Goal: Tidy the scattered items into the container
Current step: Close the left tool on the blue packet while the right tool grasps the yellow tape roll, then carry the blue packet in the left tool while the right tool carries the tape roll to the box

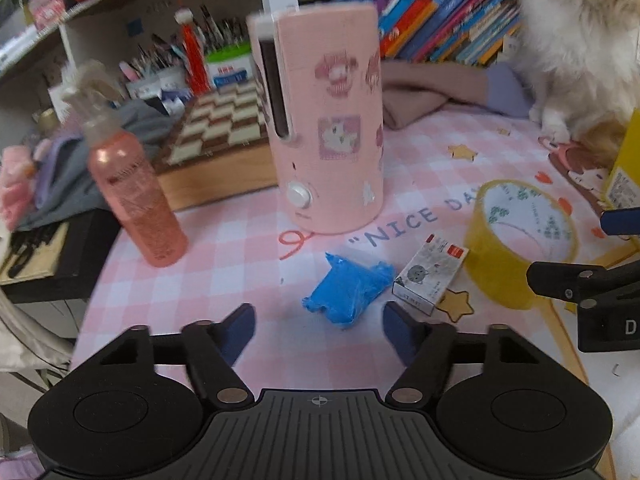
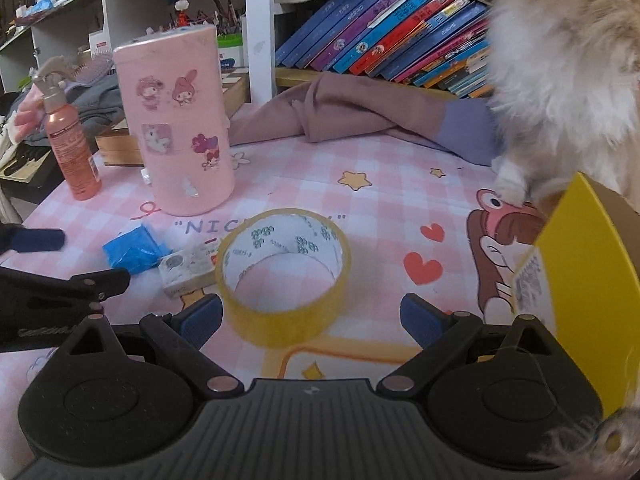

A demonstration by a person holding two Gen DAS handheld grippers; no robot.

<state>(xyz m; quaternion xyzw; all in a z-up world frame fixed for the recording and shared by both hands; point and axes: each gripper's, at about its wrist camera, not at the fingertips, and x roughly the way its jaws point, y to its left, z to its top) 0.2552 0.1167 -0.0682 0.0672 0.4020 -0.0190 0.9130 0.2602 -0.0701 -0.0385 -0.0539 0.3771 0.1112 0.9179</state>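
A crumpled blue wrapper lies on the pink checked mat, just ahead of my open left gripper. Beside it lies a small white box, then a roll of yellow tape. In the right wrist view the tape roll lies flat just ahead of my open, empty right gripper, nearer its left finger. The small box and blue wrapper lie to its left. A yellow cardboard box stands open at the right.
A tall pink cylinder with stickers and a pink spray bottle stand on the mat. A fluffy cat sits at the right by the yellow box. A chessboard, folded cloth and books lie behind.
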